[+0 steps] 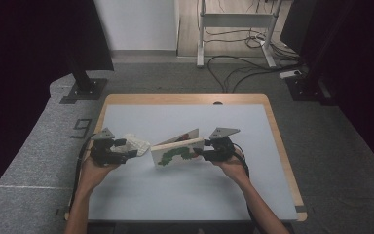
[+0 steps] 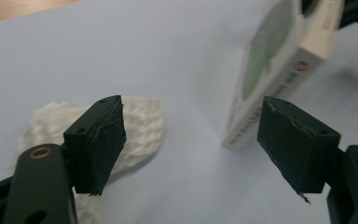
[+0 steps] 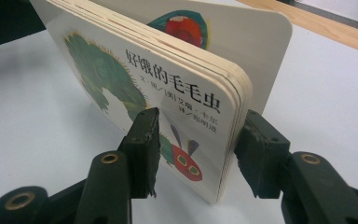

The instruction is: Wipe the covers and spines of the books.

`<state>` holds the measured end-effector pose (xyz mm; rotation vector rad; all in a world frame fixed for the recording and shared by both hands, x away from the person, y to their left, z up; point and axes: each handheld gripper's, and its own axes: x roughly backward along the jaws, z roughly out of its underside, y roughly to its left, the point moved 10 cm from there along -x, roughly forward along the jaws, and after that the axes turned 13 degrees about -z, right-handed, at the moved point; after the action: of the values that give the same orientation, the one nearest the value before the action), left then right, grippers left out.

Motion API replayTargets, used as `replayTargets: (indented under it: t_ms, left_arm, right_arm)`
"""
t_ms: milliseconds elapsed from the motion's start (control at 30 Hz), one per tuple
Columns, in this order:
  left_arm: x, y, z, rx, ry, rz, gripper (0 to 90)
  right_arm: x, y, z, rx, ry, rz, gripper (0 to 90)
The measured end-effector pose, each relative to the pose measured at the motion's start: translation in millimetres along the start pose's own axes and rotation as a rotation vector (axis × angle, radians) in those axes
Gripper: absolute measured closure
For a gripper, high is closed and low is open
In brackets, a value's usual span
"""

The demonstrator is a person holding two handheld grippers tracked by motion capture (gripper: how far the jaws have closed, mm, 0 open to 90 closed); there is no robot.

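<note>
High view overhead; gripper views close, sharing book (image 3: 168,93).

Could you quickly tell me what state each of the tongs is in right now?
Left tongs: open, holding nothing, near the white cloth.
Right tongs: shut on the board book, held upright.

1 board book (image 1: 175,152), 1 white cloth (image 1: 135,143), 2 grippers

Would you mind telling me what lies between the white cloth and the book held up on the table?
Nothing: in the left gripper view, bare table separates the white cloth from the book, and the open left tongs frame that gap.
</note>
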<state>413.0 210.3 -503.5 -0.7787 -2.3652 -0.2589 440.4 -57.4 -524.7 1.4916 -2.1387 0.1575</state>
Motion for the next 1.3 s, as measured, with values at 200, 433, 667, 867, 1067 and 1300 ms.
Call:
replayTargets:
  t_ms: [200,433,667,867,1067,1300]
  left_arm:
    - [-7.1,-27.1,-1.1,-0.047,-0.003,0.073,31.3]
    - [-20.9,-47.1,-4.4,-0.098,0.000,0.099,38.7]
    - [-26.1,-56.1,-7.3,-0.088,-0.026,0.108,46.7]
    - [-26.2,-63.9,-5.0,-0.110,-0.025,0.109,52.6]
    - [-24.7,-71.9,-2.9,-0.134,-0.025,0.111,55.3]
    - [-23.6,-81.9,0.6,-0.160,-0.020,0.108,57.5]
  right_arm:
    - [-0.5,-0.6,0.0,0.000,0.002,0.004,51.2]
    - [0.2,0.3,0.5,0.001,0.003,0.002,51.2]
    - [2.4,2.2,1.9,0.000,-0.002,-0.006,52.2]
    - [4.8,5.2,3.5,0.003,0.001,-0.016,52.5]
    - [8.8,9.3,6.5,0.006,0.010,-0.026,52.4]
    - [15.8,14.0,10.7,-0.013,0.009,-0.044,51.3]
